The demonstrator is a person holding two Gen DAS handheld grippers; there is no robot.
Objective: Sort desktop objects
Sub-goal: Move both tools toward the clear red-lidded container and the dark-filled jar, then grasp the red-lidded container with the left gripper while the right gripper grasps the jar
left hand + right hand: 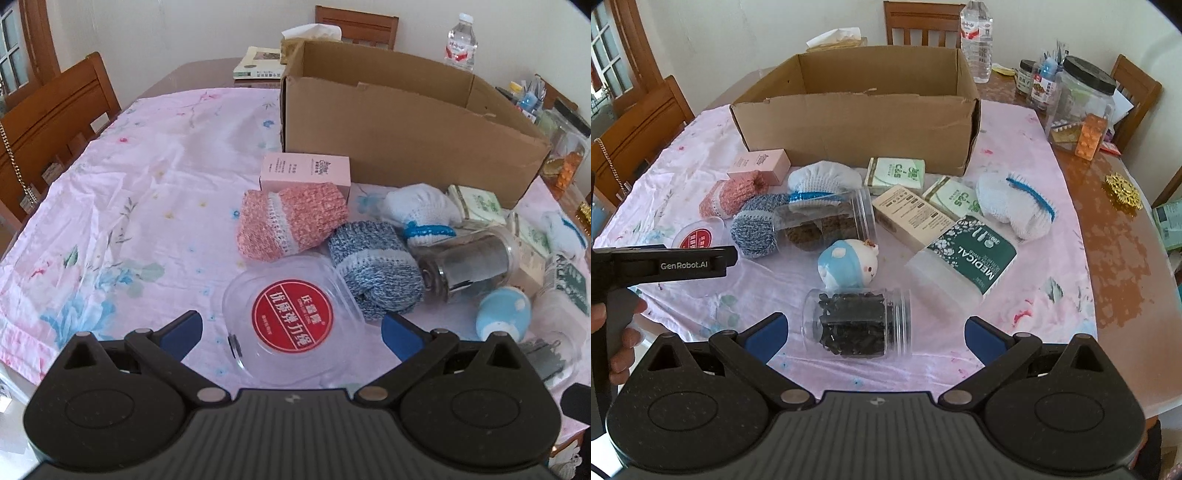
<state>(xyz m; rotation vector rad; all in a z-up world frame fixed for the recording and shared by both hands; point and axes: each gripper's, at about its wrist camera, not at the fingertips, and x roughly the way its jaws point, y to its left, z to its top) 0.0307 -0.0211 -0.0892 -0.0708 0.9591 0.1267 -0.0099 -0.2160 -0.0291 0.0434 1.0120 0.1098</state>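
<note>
My left gripper (291,338) is open, its blue pads either side of a clear plastic case with a red round label (291,317) on the pink cloth. Behind it lie a pink knitted piece (291,225), a blue knitted piece (373,269) and a pink carton (306,173). My right gripper (873,336) is open around a clear jar of black bits (857,325) lying on its side. Beyond that jar sit a blue-and-white plush toy (849,267), a second clear jar (823,223), a green "MEDICAL" pack (964,258) and green tissue packs (897,173). The open cardboard box (857,122) stands at the back.
White knitted pieces with blue trim (1015,206) and a beige carton (912,218) lie mid-table. A water bottle (977,40), jars and a large clear canister (1078,103) crowd the back right. Wooden chairs (51,122) ring the table. The left gripper's handle and a hand (624,332) show at left.
</note>
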